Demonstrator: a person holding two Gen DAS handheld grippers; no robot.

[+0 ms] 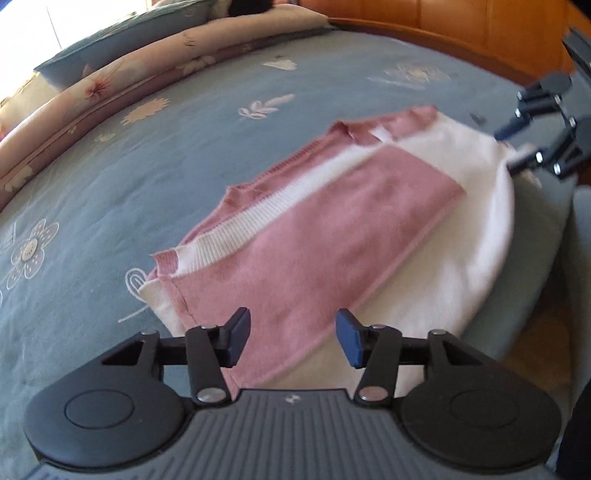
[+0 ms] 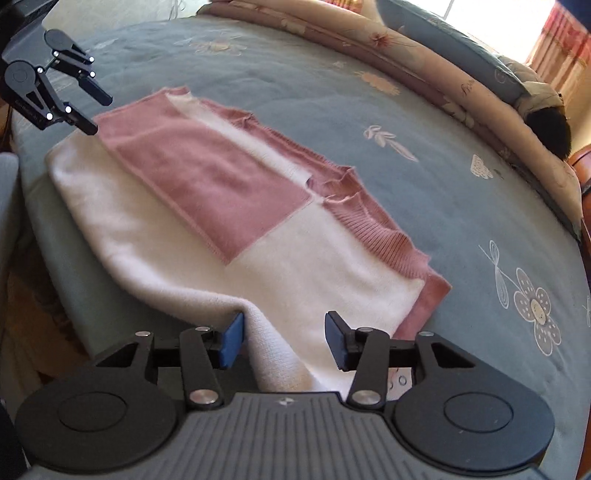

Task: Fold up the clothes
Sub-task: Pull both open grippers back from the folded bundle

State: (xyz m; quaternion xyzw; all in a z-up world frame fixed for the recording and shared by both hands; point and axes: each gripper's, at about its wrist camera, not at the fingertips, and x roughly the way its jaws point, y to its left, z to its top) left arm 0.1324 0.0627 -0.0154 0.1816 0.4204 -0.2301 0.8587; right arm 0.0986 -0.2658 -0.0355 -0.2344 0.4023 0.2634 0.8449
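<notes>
Item: pink and white sweater, knitted, lying folded on the blue-grey bedspread printed with pale flowers. It sits near the bed's edge on my side. A pink panel lies across the top of a white layer; ribbed pink and white hems run along the far side.

Item: my left gripper. Fingers spread, blue pads facing each other with a clear gap. The pink near corner of the sweater lies below the gap; neither pad presses on it. Nothing held.

Item: my right gripper. Fingers spread. A raised fold of the white layer stands between them, against my left-hand pad; the other pad is clear of the cloth. No pinch.

Each gripper shows in the other's view, at opposite ends of the sweater, both with parted fingers.

Item: folded floral quilt, cream and pink, along the far side of the bed, with a blue-grey pillow beyond it.

Item: wooden bed frame, orange-brown, at the bed's end.
</notes>
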